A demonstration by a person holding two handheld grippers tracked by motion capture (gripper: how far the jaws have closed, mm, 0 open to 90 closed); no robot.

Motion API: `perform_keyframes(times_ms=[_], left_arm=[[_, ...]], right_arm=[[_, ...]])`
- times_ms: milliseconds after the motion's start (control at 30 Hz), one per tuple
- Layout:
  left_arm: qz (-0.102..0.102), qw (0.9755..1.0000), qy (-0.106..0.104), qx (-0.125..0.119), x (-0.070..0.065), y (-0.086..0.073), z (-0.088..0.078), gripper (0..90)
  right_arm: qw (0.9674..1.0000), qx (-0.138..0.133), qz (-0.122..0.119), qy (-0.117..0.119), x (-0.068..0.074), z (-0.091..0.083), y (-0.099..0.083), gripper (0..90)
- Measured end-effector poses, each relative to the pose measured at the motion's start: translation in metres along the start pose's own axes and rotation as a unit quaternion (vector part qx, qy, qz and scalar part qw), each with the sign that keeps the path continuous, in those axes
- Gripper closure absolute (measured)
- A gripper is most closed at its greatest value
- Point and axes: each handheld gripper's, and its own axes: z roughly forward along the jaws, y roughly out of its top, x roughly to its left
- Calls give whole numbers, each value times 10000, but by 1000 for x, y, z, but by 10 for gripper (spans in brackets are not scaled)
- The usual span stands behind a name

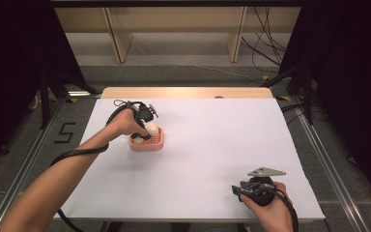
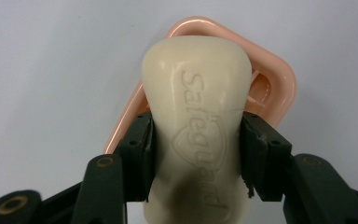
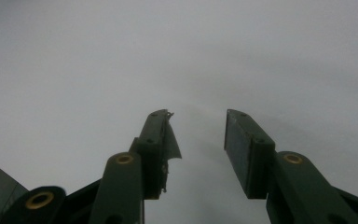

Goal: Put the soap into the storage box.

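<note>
A cream bar of soap stamped "Safeguard" is clamped between the two jaws of my left gripper. It hangs just above a pink soap dish that lies on the white table. From the high view the soap and left gripper sit over the near-left part of the pink dish, left of the table's middle. My right gripper is open with nothing between its jaws, pointing down at bare white surface; it rests near the table's front right edge.
A white sheet covers the table, whose wooden far edge shows at the back. Wooden shelving legs and loose cables stand on the floor beyond. Metal rails run along both sides of the table.
</note>
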Motion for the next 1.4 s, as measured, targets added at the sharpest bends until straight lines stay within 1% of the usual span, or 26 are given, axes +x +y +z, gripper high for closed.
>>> perform_keyframes(times_ms=[133, 200, 367, 400, 600, 667, 867, 1000, 1033, 1167, 1200, 1367, 1400], left_arm=[[34, 10000, -3, 18, 0, 0, 2, 492], [118, 9999, -3, 39, 0, 0, 4, 492], [126, 9999, -5, 22, 0, 1, 6, 493], [153, 9999, -1, 62, 1, 1, 7, 492], [147, 9999, -5, 63, 2, 1, 9, 492], [140, 9999, -29, 84, 2, 1, 10, 492], [150, 9998, -11, 125, 4, 1, 12, 492], [165, 9997, -9, 160, 4, 0, 15, 492], [168, 9997, -9, 168, 4, 0, 15, 492], [193, 9997, -22, 175, 5, 0, 16, 492], [206, 9996, -20, 172, 5, 0, 17, 492], [214, 9996, -22, 180, 5, 1, 17, 492], [242, 9995, -16, 185, 5, 1, 18, 492]], right_arm=[[10000, 18, -11, -26, 0, 0, 0, 604], [10000, 15, -6, -19, 0, 0, 0, 604], [10000, 12, -3, -20, 0, 0, 0, 604], [10000, -1, 3, 10, 0, 0, 0, 604], [10000, -1, 10, 9, 0, 0, 0, 604], [10000, 5, 6, 9, 0, 0, 0, 604], [10000, 15, -7, -13, 0, 0, 0, 604], [10000, 25, 6, 31, 0, 0, 0, 601], [10000, 26, 55, 71, 1, 0, 0, 601], [10000, 28, 9, 39, 0, 0, 0, 601], [10000, 46, 54, 54, 1, 0, 0, 599], [9999, 40, 56, 86, 0, 1, -1, 598], [9999, 40, 55, 85, 0, 1, -1, 598]])
